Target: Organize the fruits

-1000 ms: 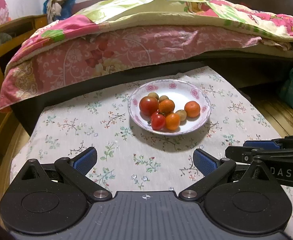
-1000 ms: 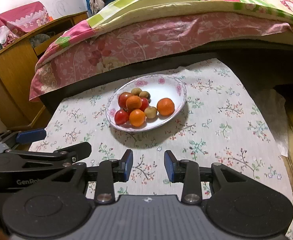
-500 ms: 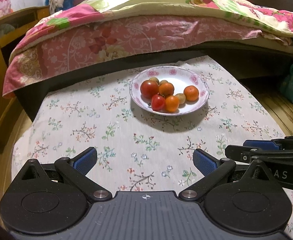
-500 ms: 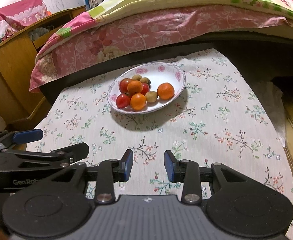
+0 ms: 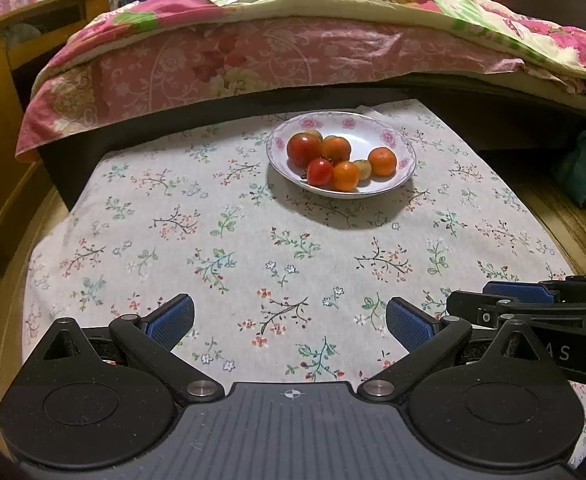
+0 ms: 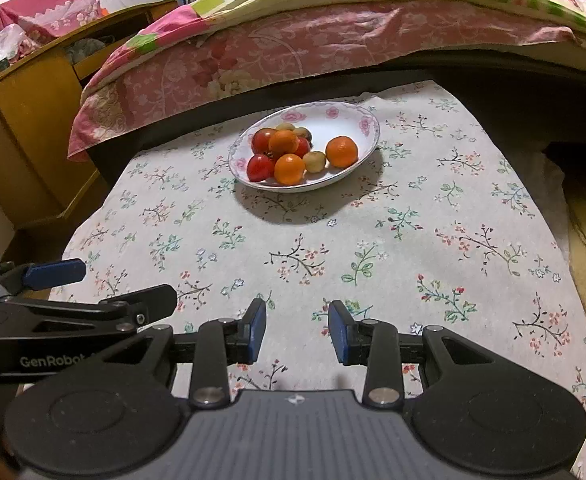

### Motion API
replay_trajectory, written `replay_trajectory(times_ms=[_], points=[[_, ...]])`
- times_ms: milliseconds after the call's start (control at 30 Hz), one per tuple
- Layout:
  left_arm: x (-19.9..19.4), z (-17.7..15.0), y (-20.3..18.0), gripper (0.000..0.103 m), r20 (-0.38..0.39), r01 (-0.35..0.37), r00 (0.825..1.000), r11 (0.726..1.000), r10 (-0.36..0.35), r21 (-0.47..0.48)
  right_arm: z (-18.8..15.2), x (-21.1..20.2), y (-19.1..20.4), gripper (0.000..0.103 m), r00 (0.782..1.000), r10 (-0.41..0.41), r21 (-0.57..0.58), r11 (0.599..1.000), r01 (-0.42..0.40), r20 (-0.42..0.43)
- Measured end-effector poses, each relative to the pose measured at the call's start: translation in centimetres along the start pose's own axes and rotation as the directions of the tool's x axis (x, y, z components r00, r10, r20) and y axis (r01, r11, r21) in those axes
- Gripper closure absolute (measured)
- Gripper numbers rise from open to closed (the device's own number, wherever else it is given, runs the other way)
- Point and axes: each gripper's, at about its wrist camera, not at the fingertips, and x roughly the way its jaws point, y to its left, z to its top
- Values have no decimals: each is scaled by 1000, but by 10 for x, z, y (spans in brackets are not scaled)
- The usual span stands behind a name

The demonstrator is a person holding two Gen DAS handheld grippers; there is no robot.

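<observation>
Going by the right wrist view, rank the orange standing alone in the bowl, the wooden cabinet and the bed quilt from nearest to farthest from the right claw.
1. Orange, alone on the right side of the bowl, straight ahead of the right claw.
2. Wooden cabinet, off to the left, beyond the table's near half.
3. Bed quilt, behind the bowl, across the back.

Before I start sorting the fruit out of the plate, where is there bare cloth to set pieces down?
The floral tablecloth lies bare between the plate and both grippers, and left and right of the plate. Only the plate's left half is crowded, with tomatoes and oranges.
</observation>
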Motion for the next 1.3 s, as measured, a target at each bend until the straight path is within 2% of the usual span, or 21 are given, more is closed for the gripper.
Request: replay_trajectory(times_ms=[333,533,633,733,1033,1200,1300], points=[[-5,-8,-1,0,-12,1,1000,1000,-1,5,-10,-9,3,69,1000,-1,4,1000,1,0],[-3,-12,3,0,-24,-27,999,1000,27,10,-17,-14,7,68,1000,8,-9,1000,-8,-2],[-3,-14,3,0,-25,-26,999,1000,26,12,-19,-17,8,60,1000,18,-3,1000,-18,3],[-3,-15,1,0,-28,-25,999,1000,26,11,-21,-19,9,60,1000,26,-3,1000,-26,7],[0,-21,0,0,-54,-26,998,1000,27,9,-22,-19,6,59,1000,-7,-4,1000,7,7],[1,-22,1,0,-61,-29,998,1000,30,10,-24,-14,2,58,999,-43,-5,999,43,-21],[1,-22,0,0,-63,-29,998,999,30,14,-25,-14,2,58,999,-39,-6,999,38,-26]])
